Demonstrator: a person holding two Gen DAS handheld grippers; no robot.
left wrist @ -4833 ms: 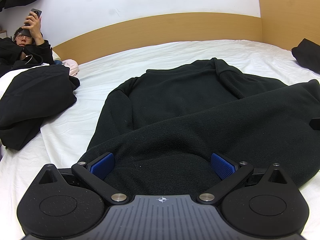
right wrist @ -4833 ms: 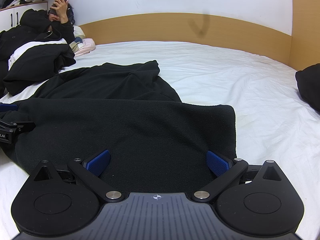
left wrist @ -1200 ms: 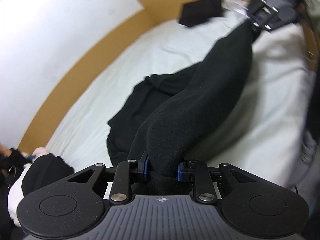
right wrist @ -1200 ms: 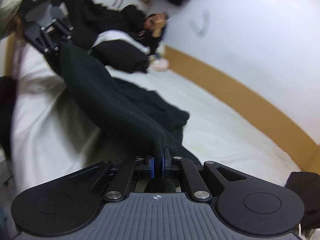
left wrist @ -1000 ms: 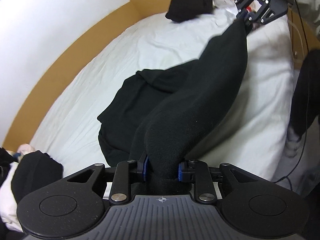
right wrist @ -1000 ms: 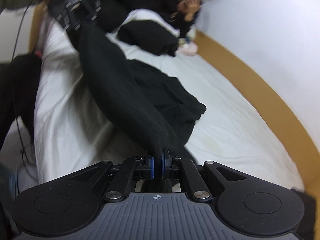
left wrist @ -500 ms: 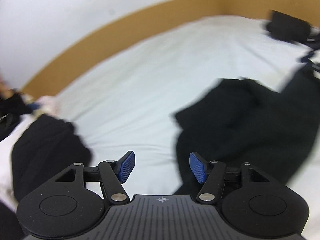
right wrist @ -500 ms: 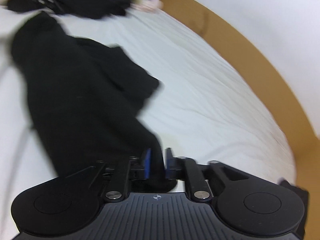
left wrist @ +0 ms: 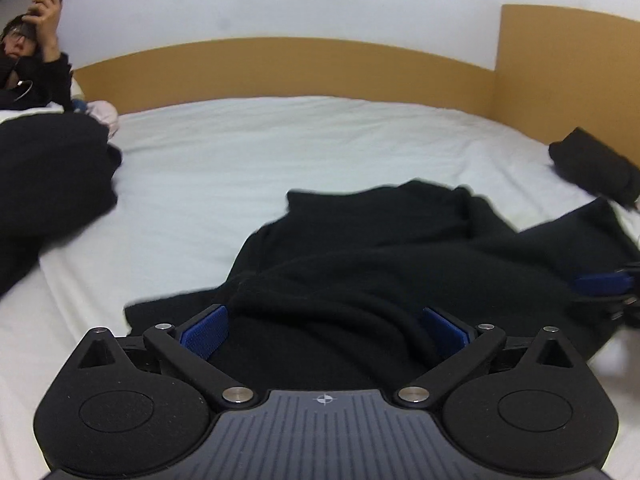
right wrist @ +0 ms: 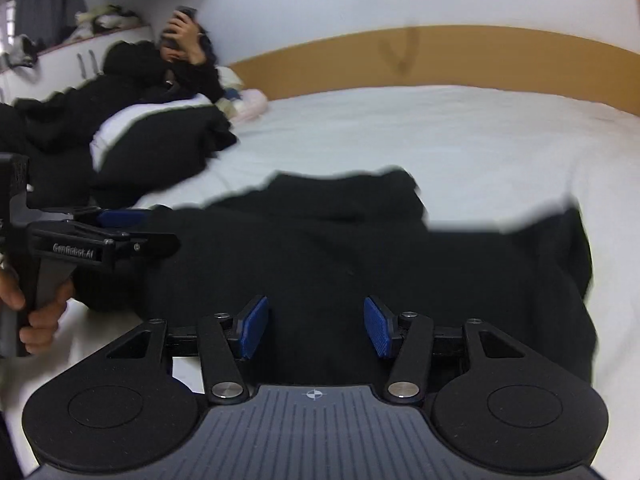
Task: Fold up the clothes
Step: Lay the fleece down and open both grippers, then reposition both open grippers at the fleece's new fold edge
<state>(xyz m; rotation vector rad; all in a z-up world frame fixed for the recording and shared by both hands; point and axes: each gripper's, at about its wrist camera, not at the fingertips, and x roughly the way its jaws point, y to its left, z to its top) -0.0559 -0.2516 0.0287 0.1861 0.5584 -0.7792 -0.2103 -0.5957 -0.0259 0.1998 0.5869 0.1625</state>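
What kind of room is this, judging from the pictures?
Most likely a bedroom. A bed with a white sheet fills the view, backed by a wooden headboard, and a black garment lies on it. A person reclines at the far side.

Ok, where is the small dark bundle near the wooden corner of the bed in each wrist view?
Left wrist view: the small dark bundle lies at the far right on the white sheet, below the taller wooden side panel.
Right wrist view: not in it.
Shared landmark: the curved wooden headboard, with the black fleece garment in front.
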